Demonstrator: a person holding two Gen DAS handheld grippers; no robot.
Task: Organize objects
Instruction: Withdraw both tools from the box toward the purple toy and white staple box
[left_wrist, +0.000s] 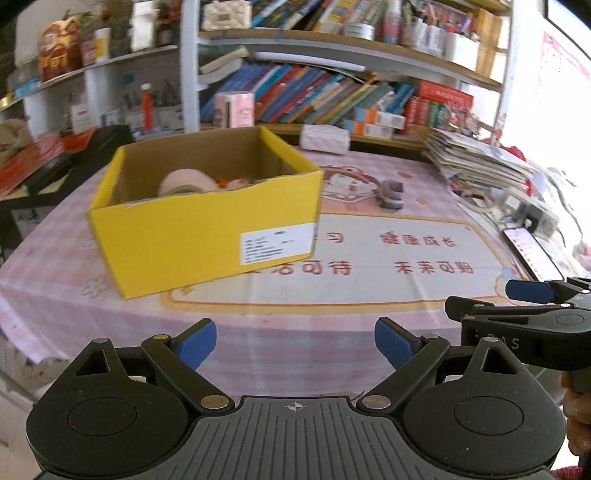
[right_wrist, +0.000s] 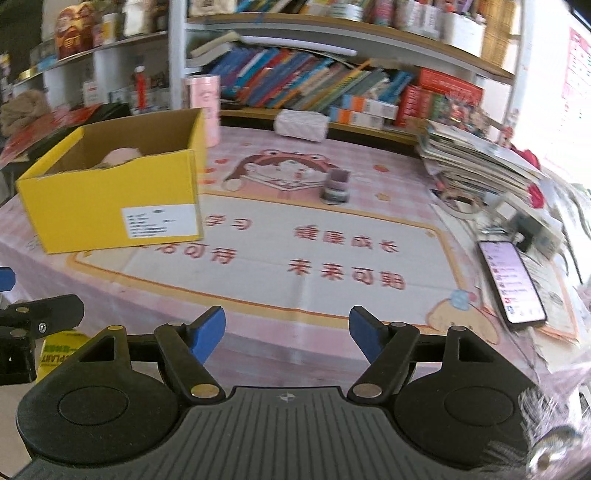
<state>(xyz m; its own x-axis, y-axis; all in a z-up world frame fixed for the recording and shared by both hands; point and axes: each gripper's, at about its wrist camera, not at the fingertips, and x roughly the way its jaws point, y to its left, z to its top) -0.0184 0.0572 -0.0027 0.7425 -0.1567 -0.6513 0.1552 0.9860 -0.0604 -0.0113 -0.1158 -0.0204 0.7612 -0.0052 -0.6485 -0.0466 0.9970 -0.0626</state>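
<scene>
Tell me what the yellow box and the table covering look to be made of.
Yellow box: corrugated cardboard, by its raw brown inside walls, matte yellow printed outside and white paper label. Table covering: probably thin plastic or coated cloth, printed pink check with cartoon figures; fold creases show and it drapes over the edge. Blur leaves the exact finish open.
</scene>
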